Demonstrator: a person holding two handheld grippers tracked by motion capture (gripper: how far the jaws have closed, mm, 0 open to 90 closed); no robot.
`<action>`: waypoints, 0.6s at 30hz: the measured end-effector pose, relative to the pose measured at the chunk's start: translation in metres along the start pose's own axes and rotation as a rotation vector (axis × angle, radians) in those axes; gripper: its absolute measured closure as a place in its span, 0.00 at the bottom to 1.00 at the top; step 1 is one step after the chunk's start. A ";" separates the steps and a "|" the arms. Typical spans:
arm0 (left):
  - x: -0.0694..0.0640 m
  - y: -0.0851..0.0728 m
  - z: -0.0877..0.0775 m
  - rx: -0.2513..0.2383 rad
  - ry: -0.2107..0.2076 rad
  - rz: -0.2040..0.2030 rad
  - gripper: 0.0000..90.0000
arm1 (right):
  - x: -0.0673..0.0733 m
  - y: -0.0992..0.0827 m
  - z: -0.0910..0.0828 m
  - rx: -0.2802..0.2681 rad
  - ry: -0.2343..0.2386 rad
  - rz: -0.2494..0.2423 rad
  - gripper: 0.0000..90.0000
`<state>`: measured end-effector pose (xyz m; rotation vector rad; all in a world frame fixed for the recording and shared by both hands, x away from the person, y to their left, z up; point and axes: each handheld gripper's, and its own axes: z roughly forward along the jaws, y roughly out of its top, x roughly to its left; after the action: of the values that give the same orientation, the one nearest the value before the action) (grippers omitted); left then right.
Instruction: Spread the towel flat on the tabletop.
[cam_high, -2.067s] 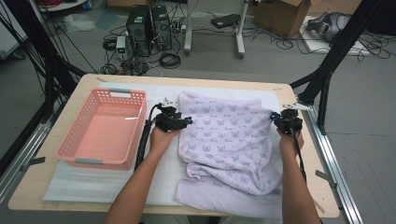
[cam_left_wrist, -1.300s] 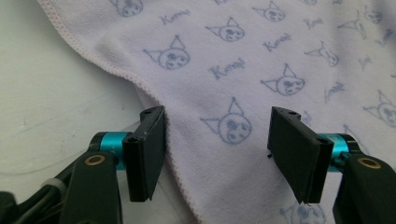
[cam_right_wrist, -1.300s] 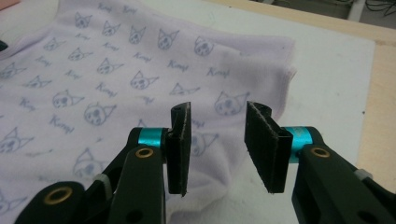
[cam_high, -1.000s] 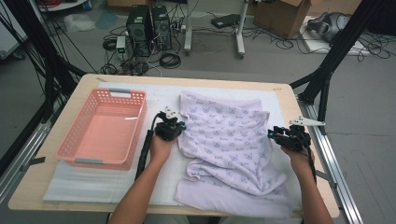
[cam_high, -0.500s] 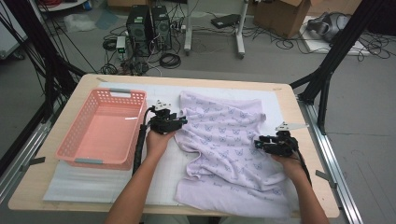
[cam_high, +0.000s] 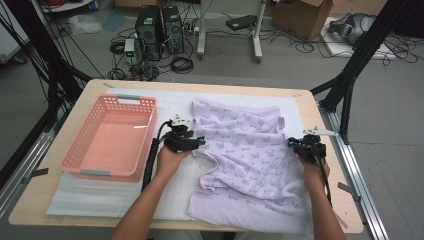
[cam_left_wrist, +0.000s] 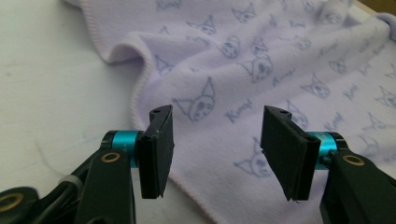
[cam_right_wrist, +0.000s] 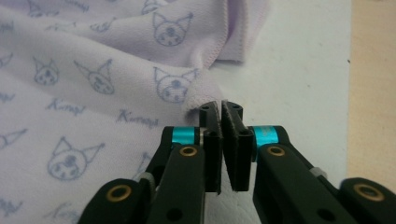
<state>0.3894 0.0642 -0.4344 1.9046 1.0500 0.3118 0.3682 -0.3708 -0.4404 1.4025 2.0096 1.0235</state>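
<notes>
The lilac cat-print towel lies rumpled across the white mat, right of the pink basket. Soft, light and limp, it will sag and bunch, so the stitched hems are the best holds. The right gripper, jaws just closing, pinches the right edge; the left gripper, jaws just opening, stands wide over the left hem, holding nothing.

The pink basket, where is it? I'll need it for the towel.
In the high view the pink basket sits on the table's left side, just left of the left hand-held gripper and the lilac towel.
</notes>
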 end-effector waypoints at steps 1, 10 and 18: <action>-0.002 0.000 0.001 0.009 0.004 0.005 0.49 | 0.000 -0.001 -0.002 -0.010 0.007 -0.004 0.86; -0.010 -0.006 0.016 0.085 0.067 0.049 0.41 | 0.004 -0.005 -0.028 -0.095 0.124 -0.001 0.71; -0.008 -0.008 0.017 0.046 0.164 0.158 0.95 | 0.007 -0.013 -0.040 -0.137 0.176 0.011 0.70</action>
<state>0.3901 0.0497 -0.4483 2.0348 1.0220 0.5464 0.3288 -0.3794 -0.4258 1.2922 2.0114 1.3043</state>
